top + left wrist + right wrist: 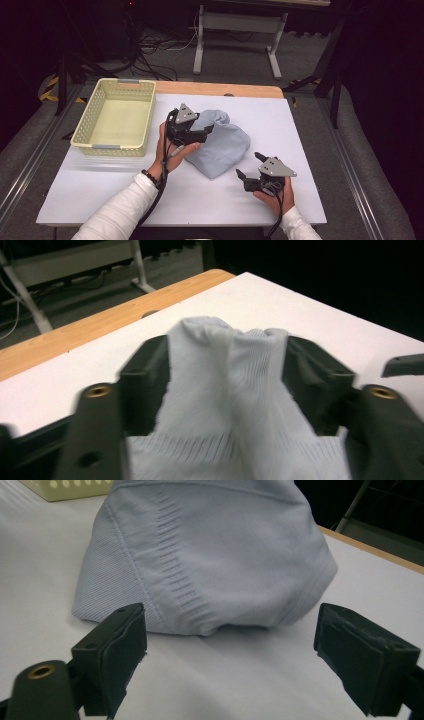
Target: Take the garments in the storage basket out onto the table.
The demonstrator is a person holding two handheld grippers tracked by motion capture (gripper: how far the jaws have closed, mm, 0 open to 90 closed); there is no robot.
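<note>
The left hand-held gripper (pixel 209 129) sits on the folded pale-blue garment (pixel 220 145), jaws apart with a raised bunch of fabric (pixel 227 370) between them; the pads flank it, but whether they press is unclear. The wide jaws suggest a release or a re-grip. The right hand-held gripper (pixel 248 169) hovers low over the white tabletop (pixel 280 130), jaws wide apart and empty, with the garment's hem just ahead, likely staged to take that edge. The cream basket (pixel 116 117) sits beyond the left gripper's far side, probably the drop spot.
</note>
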